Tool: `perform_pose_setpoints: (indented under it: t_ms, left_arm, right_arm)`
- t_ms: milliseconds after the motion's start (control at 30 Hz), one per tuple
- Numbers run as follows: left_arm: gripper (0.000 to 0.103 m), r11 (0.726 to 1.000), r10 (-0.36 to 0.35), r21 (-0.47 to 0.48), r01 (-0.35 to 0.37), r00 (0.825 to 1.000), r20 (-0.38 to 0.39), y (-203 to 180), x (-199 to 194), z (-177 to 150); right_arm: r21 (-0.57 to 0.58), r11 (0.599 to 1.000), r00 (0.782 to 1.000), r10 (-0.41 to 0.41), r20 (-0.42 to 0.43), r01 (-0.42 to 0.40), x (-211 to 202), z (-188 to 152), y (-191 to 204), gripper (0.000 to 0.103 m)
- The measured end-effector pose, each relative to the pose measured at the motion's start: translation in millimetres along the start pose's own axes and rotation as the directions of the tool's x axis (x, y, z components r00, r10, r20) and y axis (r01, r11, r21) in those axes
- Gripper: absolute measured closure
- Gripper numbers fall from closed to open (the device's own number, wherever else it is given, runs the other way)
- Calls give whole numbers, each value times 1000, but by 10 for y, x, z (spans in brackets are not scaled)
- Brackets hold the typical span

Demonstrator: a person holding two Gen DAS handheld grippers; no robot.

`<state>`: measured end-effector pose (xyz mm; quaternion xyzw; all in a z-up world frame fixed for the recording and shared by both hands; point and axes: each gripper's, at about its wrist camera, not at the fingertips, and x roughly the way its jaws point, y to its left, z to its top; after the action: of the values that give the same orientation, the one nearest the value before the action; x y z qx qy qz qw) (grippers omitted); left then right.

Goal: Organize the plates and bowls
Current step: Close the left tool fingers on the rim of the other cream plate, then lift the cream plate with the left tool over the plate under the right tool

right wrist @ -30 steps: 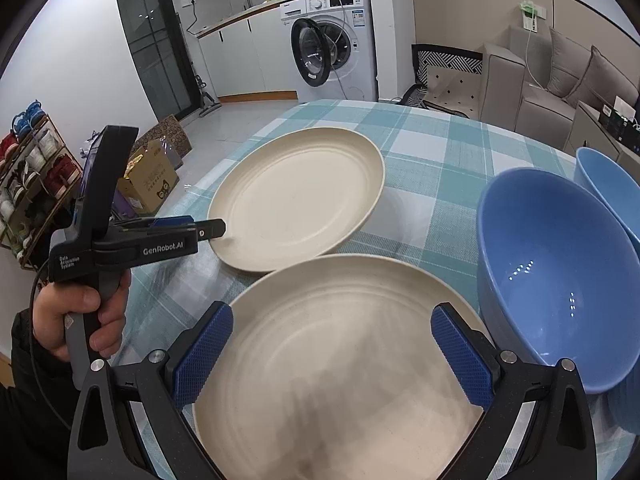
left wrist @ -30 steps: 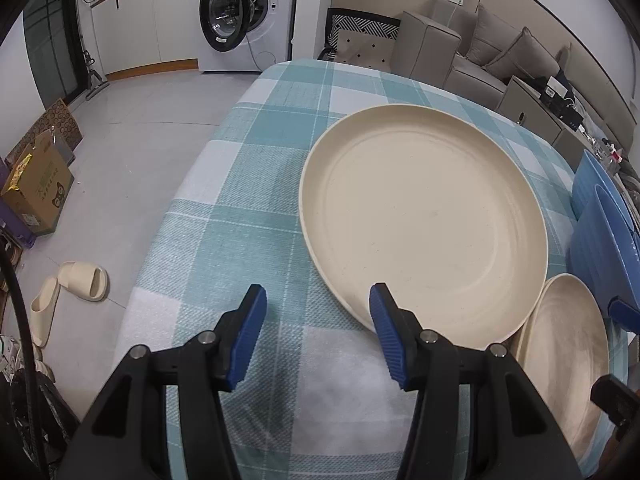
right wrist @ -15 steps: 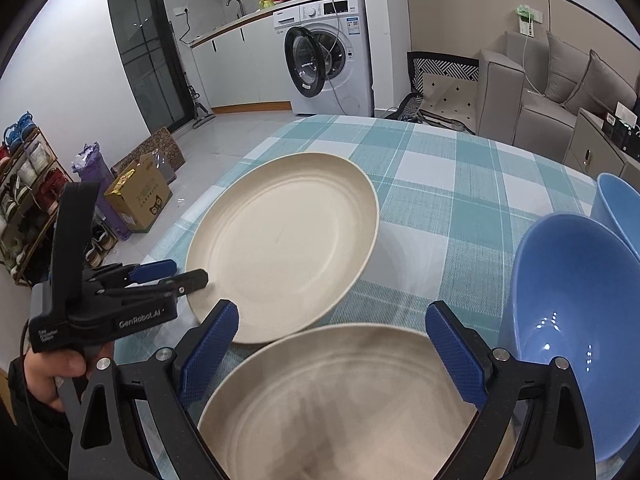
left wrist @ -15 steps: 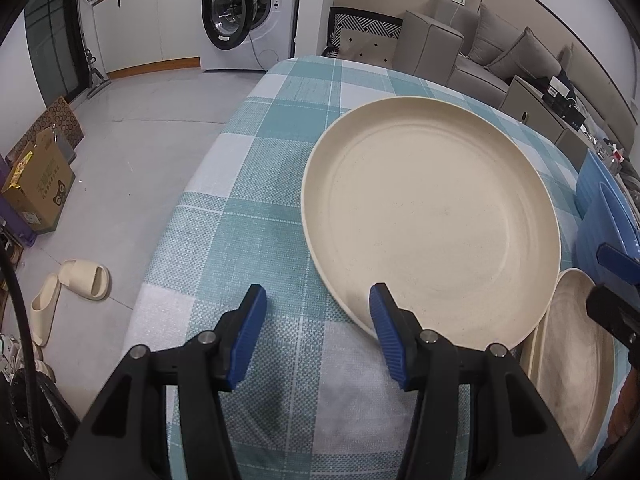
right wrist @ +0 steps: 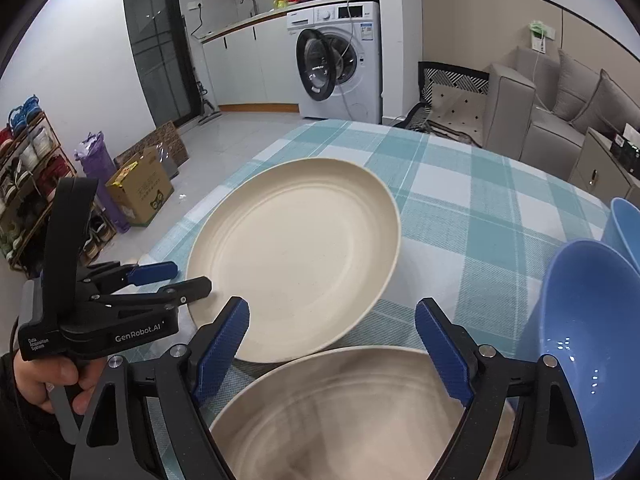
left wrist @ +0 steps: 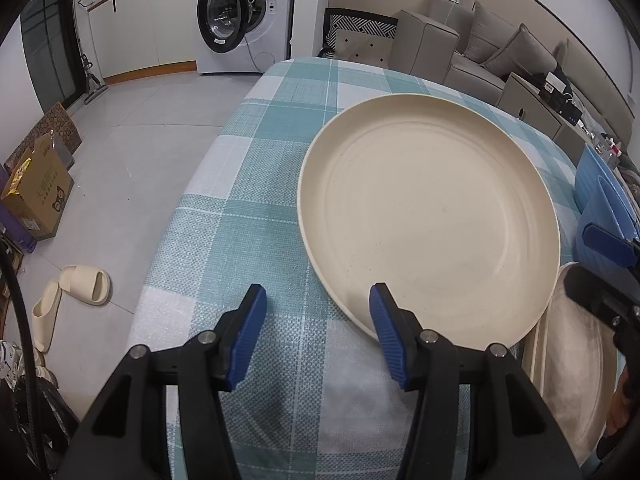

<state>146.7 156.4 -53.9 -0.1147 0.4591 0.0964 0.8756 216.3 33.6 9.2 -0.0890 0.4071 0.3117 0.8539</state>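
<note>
Cream plates (right wrist: 296, 256) (two) beside blue bowls (right wrist: 588, 344)

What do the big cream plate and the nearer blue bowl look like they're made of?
Cream plate: probably plastic or a fibre composite rather than ceramic; matte, with no sharp glints, fine dark specks and faint moulded rings. Blue bowl: likely plastic too, though smoother and glossier, with small bright highlights on its inner wall. The look alone can't settle either.

Right gripper (right wrist: 332, 344) narrower, farther back.
</note>
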Motion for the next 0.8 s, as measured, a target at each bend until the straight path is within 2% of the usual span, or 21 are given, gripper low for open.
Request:
perform_pose_setpoints:
  t_ms: [300,500,600,800]
  left_arm:
    - [50,1000,5,15,-5,1000,7,20,-8,-23]
    - [50,1000,7,20,-7,1000,10,15,-8,-25]
    - [51,1000,2,22,-2,1000,13,13,-9,-28]
    - [63,999,-9,52,8,1000,21,-57,-16,-44]
  right_arm:
    - [22,1000,999,-3,-50,4,258,-3,-16,29]
    - [9,1000,998,-4,-67,5,352,-19,4,44]
    - [-3,1000,998,-12,-63,12,351,-27,19,47]
    - [-18,1000,998,-26,-65,25,355,-37,35,59]
